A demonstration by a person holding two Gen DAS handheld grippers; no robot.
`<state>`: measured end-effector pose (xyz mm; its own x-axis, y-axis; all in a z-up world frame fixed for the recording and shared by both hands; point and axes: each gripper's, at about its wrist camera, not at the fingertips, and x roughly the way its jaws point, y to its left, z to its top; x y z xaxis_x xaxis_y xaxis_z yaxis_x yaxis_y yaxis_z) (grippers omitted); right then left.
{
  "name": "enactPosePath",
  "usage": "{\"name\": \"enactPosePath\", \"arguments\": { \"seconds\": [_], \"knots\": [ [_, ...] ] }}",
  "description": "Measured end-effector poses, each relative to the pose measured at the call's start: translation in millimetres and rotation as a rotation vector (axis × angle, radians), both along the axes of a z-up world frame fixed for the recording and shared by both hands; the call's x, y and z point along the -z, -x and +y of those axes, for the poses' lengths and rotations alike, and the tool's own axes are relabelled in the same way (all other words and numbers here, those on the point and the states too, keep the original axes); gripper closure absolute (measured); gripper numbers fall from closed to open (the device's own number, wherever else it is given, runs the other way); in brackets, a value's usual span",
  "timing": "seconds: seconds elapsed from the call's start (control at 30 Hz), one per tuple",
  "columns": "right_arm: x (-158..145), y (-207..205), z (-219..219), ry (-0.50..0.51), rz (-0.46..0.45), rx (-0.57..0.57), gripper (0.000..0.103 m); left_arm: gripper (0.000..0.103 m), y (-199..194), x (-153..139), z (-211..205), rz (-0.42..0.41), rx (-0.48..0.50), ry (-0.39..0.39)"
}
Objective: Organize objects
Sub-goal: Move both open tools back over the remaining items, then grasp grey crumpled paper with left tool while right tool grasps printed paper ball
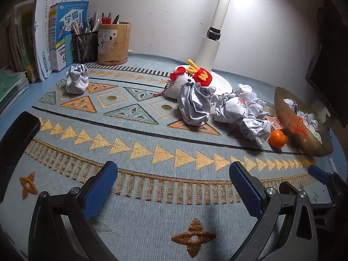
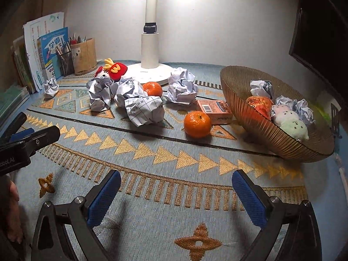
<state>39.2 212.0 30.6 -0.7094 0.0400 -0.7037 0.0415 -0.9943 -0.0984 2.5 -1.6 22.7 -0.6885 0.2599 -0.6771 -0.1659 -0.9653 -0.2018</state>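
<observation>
Far left: lone paper ball [image 2: 51, 87]. Centre: paper cluster [image 2: 139, 102], two oranges [image 2: 197, 124]. Right: bowl [image 2: 261, 128], partly filled. Left tongs [image 1: 173, 181] and right tongs [image 2: 176, 187] agape, empty, near edge. Step: pre-pick. Next: likely reach to nearest orange.

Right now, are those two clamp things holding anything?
Left gripper: jaws open, holding nothing, above the mat.
Right gripper: jaws open, holding nothing.
</observation>
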Motion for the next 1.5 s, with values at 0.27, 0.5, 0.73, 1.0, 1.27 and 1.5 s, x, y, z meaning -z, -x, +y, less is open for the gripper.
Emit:
{"name": "enactPosePath", "arguments": {
  "seconds": [0.27, 0.5, 0.73, 1.0, 1.27, 1.5],
  "knots": [
    [-1.5, 0.1, -0.4, 0.015, 0.001, -0.02, 0.001, 0.001, 7.1, -10.6, 3.9, 0.02, 0.013, -0.006],
    [-34.5, 56.8, -4.5, 0.182, -0.09, -0.203, 0.001, 0.001, 90.0, -27.5, 17.7, -0.027, 0.076, -0.069],
    [-9.1, 114.4, -24.8, 0.082, -0.139, -0.178, 0.024, 0.036, 137.0, 10.7, 35.7, -0.168, 0.141, -0.205],
    [-4.6, 102.8, -6.9, 0.261, -0.133, -0.191, 0.057, 0.057, 118.4, 8.2, 25.4, -0.157, 0.137, -0.224],
    [-13.8, 1.1, -0.9, 0.202, -0.093, -0.238, 0.056, 0.057, 22.0, -11.5, -6.9, -0.063, 0.133, -0.22],
    [0.0, -12.3, 20.5, 0.261, -0.1, -0.187, 0.056, 0.057, -18.8, -3.1, -14.7, 0.001, 0.114, -0.304]
  ]
}}
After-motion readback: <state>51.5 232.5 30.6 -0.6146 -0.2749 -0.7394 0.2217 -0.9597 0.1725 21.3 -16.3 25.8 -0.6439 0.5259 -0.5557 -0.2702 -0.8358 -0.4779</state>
